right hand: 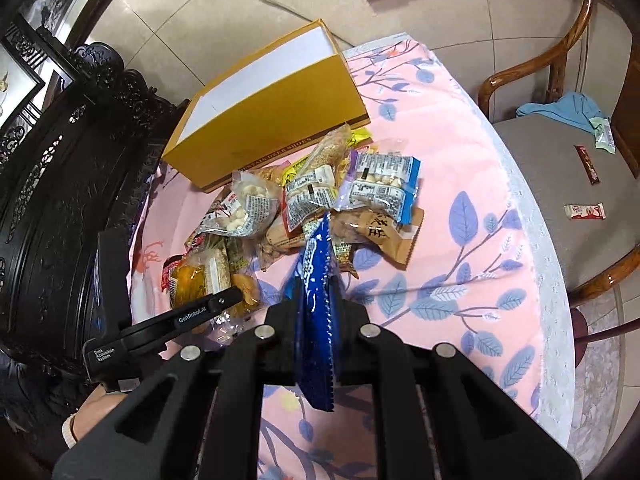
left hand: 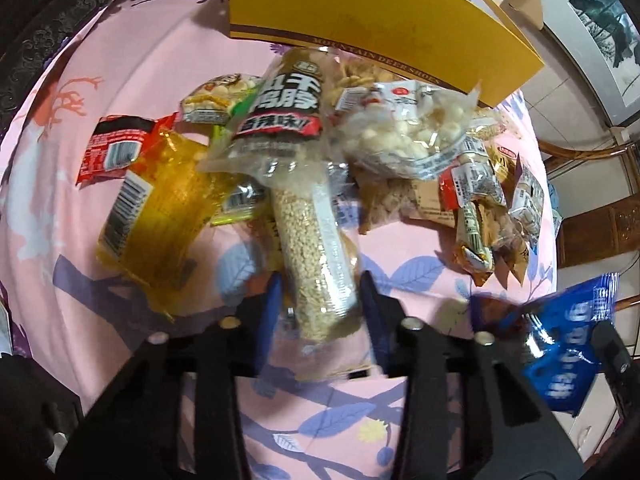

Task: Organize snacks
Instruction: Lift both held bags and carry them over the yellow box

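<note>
**Two hand-held grippers over a snack heap, one packet in each**

Motion blur softens the left wrist view, so the print on most wrappers cannot be read, and the lower end of the long clear tube-shaped packet of pale grains (left hand: 316,256) is lost behind the gripper frame. In the right wrist view that packet is partly buried in the pile (right hand: 218,270). The far wall of the open yellow cardboard box (right hand: 276,120) with its white inside is cut off at 12 o'clock in the left view (left hand: 360,4).

The heap of crinkly plastic snack packets (right hand: 320,196) lies on the pink leaf-printed cloth covering the tabletop (right hand: 460,248), just in front of the box: clear bags of white puffed pieces, a glossy amber packet (left hand: 160,216) at 9 o'clock, and a brown paper-like sachet.

The left hand-held gripper (left hand: 320,292) points forward into the pile, its blue-padded fingers apart on either side of the grain tube; whether they touch it is unclear. The right hand-held gripper (right hand: 316,304) is clamped on a glossy blue foil packet with a serrated edge (right hand: 316,280), held edge-on above the cloth at 6 o'clock of the heap. At 3 o'clock, a wooden chair with a grey seat (right hand: 560,184) carries small wrapped bars.
</note>
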A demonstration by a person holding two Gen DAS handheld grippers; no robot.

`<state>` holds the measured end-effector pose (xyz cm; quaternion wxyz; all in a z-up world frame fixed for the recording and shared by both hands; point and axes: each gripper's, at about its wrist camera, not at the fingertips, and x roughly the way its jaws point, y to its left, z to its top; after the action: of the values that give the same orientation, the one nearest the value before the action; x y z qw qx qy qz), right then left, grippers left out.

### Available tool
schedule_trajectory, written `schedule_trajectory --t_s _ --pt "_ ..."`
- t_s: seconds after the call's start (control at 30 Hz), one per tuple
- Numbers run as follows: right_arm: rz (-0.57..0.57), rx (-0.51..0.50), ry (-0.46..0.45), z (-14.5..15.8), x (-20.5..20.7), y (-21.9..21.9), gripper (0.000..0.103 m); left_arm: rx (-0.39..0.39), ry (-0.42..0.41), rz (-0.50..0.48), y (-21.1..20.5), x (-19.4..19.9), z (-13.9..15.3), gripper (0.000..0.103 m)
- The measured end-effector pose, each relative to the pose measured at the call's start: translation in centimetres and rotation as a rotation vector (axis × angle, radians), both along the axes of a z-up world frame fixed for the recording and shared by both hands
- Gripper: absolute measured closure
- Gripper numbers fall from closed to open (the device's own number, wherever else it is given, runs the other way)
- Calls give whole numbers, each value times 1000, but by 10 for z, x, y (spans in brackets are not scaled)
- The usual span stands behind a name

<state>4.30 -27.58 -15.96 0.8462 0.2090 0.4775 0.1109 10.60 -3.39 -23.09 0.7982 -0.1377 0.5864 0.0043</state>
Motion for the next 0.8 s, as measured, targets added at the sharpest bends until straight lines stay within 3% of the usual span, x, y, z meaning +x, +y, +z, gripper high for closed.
schedule_trajectory --t_s 0.17,0.27,0.33,0.37,0.4,0.5,0.6,0.67,0.7,0.8 --pt "49 -36 -28 -1 5 7 103 -19 -17 -4 11 -12 2 72" --pt "40 61 9 -9 4 -5 99 -27 -22 -3 18 -21 4 72" --pt "33 23 26 -11 1 -11 63 -27 -24 -4 17 -23 4 72" --pt "8 -27 21 -12 -1 -14 38 -29 -24 -3 18 -25 4 73" --pt "-12 -84 19 -16 -3 -17 32 -31 -25 -2 18 -26 4 73" --pt "-4 -167 101 -39 1 -19 32 -28 -27 -6 19 -28 4 73" --pt "42 -130 150 -63 6 -14 31 -22 -26 -14 17 -27 2 73" --pt "72 -187 184 -78 12 -3 30 -21 -24 -18 17 -27 1 73" --pt "82 -206 184 -82 15 2 23 -21 -20 -19 17 -27 1 73" --pt "136 -304 147 -88 17 21 18 -21 -15 -24 17 -27 0 73"
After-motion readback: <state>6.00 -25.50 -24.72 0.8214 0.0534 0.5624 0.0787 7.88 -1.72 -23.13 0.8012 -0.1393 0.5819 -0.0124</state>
